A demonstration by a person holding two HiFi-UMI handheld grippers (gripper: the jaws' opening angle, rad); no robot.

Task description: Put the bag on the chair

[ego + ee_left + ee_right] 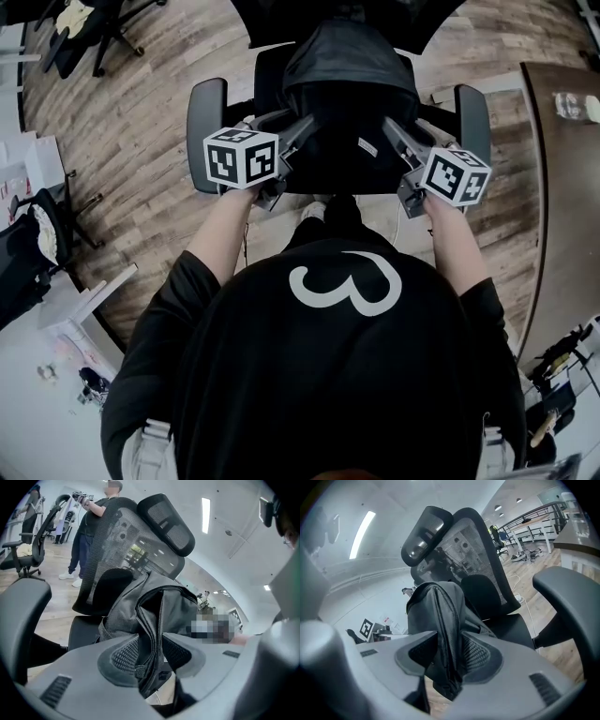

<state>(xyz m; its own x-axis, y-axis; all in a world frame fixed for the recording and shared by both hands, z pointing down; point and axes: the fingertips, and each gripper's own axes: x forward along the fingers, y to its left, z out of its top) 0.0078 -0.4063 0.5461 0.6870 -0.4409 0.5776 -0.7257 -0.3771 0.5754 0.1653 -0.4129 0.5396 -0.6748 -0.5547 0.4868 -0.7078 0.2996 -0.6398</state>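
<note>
A black bag (347,103) sits upright on the seat of a black mesh office chair (204,117), leaning toward the backrest (122,536). My left gripper (295,131) is at the bag's left side. In the left gripper view the jaws (150,648) stand apart, with the bag's zipped edge (173,611) hanging loosely between the pads. My right gripper (394,136) is at the bag's right side. Its jaws (447,651) are also apart around a fold of the bag (436,606), and the pads do not clamp it.
The chair's armrests (473,117) flank both grippers. A brown desk (562,187) runs along the right. Other office chairs stand at the top left (84,37) and the left (28,244). A person (89,522) stands behind the chair on the wooden floor.
</note>
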